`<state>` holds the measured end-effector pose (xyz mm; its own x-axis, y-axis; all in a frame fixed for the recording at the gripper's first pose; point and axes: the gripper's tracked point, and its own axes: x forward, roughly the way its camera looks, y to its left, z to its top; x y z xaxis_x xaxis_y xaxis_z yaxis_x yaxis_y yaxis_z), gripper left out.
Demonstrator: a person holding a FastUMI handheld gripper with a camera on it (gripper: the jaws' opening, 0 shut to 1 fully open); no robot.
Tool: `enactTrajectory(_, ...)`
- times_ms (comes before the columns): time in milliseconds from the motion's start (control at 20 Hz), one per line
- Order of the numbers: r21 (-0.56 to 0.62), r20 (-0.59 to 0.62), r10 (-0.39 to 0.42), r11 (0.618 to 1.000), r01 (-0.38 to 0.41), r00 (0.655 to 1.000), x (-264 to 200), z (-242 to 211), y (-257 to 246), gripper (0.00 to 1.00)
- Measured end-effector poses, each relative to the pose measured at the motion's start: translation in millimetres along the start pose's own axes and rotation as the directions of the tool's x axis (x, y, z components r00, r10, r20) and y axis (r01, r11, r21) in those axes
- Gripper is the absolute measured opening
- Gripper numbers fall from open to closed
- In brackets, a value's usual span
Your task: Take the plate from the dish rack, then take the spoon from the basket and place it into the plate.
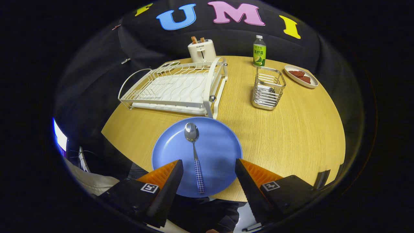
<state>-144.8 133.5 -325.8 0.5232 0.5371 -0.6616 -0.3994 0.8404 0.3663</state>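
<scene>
A blue plate [213,152] lies flat on the wooden table [291,136], just in front of the white wire dish rack [174,87]. A spoon [195,152] with a metal bowl and a checked handle rests in the plate, its bowl pointing toward the rack. My gripper [208,168] hovers over the plate's near edge, open, its fingers spread on either side of the spoon's handle and not touching it. The metal wire basket [268,88] stands beyond the plate, to the right of the rack.
A white toaster [201,50] stands behind the rack. A green bottle [259,51] and a small white dish with red pieces [301,77] sit at the far right. The table's near edge runs just under the plate.
</scene>
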Motion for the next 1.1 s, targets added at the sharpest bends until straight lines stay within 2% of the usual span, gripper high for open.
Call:
enactTrajectory(150,0.002,0.097,-0.044,0.999,0.044,0.994,-15.9,42.9,-10.8,0.99)
enactTrajectory(300,-0.017,0.224,-0.106,0.993,0.113,0.969,-40.8,98.2,-25.8,0.99)
enactTrajectory(500,-0.042,0.381,-0.164,0.98,0.194,0.91,-81.6,165.0,-37.5,0.99)
enactTrajectory(650,-0.043,0.474,-0.177,0.974,0.223,0.862,-114.7,202.8,-37.5,0.99)
enactTrajectory(1100,-0.056,0.674,-0.189,0.951,0.304,0.714,-191.2,281.0,-28.9,0.96)
